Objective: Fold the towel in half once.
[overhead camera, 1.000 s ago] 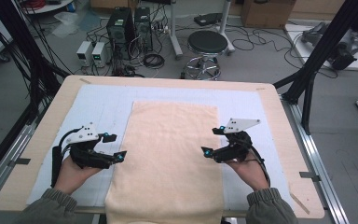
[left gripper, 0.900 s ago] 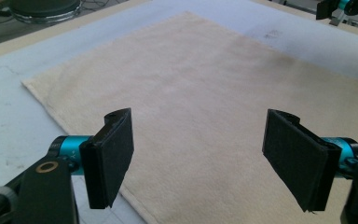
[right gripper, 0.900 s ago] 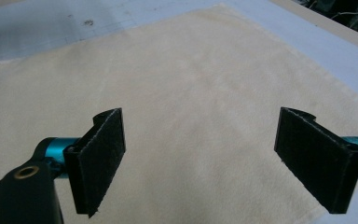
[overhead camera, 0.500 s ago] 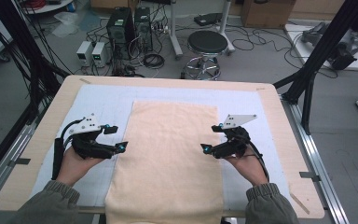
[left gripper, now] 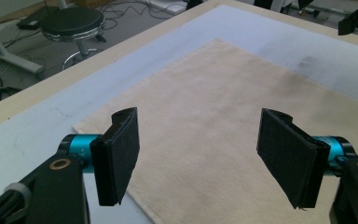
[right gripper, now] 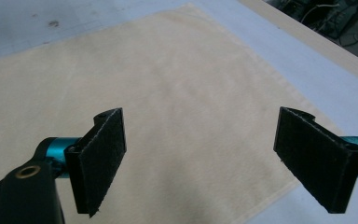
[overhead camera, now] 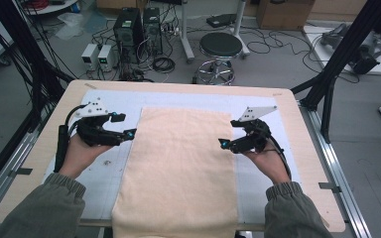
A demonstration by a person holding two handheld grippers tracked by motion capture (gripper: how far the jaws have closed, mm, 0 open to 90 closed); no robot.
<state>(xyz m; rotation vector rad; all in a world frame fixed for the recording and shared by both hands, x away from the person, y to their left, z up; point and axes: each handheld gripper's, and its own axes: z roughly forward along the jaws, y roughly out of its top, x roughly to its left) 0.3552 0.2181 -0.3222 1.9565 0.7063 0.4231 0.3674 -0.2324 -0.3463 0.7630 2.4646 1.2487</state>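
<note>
Table (overhead camera: 297,163) with pale mat margins bare on both sides, cream towel (overhead camera: 183,163) flat down its middle, near end at the front edge, left gripper (overhead camera: 124,133) jaws apart, just narrowing, empty beside towel's left edge, right gripper (overhead camera: 228,143) spread empty above its right edge.

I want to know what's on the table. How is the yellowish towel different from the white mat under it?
The towel is cream and narrow; the mat is pale bluish white and wider, showing on both sides. The towel hangs over the near table edge; the mat stays on the tabletop. Both lie flat.
</note>
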